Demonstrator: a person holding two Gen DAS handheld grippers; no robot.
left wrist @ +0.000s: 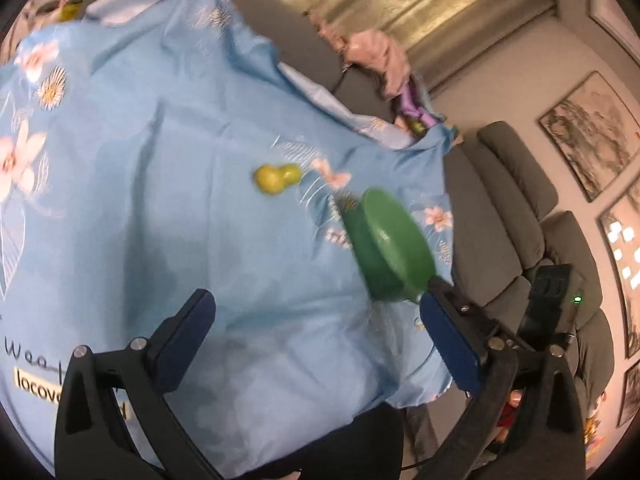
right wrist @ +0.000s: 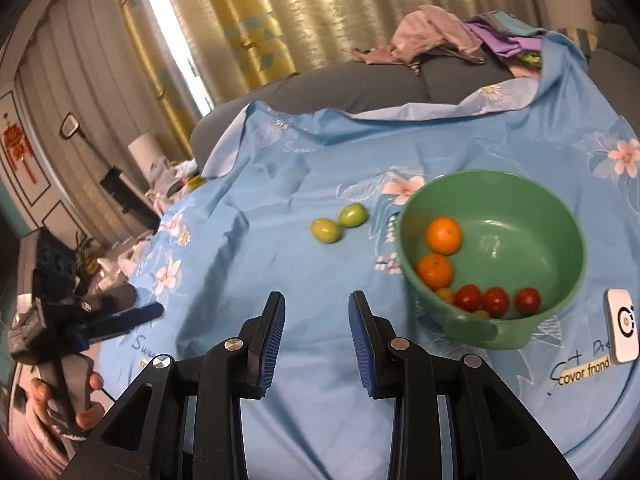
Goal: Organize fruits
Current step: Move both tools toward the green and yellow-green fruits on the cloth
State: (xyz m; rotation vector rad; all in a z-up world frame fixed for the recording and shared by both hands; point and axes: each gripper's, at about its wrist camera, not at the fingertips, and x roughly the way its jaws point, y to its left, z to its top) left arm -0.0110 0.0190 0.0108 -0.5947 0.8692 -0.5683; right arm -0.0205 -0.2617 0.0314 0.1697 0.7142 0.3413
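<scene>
A green bowl (right wrist: 516, 240) stands on the blue flowered cloth (right wrist: 280, 184) and holds two oranges (right wrist: 443, 235) and several small red tomatoes (right wrist: 496, 301). Two green fruits (right wrist: 338, 224) lie side by side on the cloth left of the bowl; they also show in the left wrist view (left wrist: 276, 178). The bowl shows side-on in the left wrist view (left wrist: 384, 248), beyond the right fingertip. My left gripper (left wrist: 316, 322) is open wide and empty above the cloth. My right gripper (right wrist: 316, 334) is open and empty, short of the green fruits.
A white device (right wrist: 622, 326) lies on the cloth right of the bowl. A pile of clothes (right wrist: 440, 36) sits on the grey sofa (right wrist: 360, 84) behind. The left hand-held gripper (right wrist: 112, 312) shows at the cloth's left edge. Curtains hang behind.
</scene>
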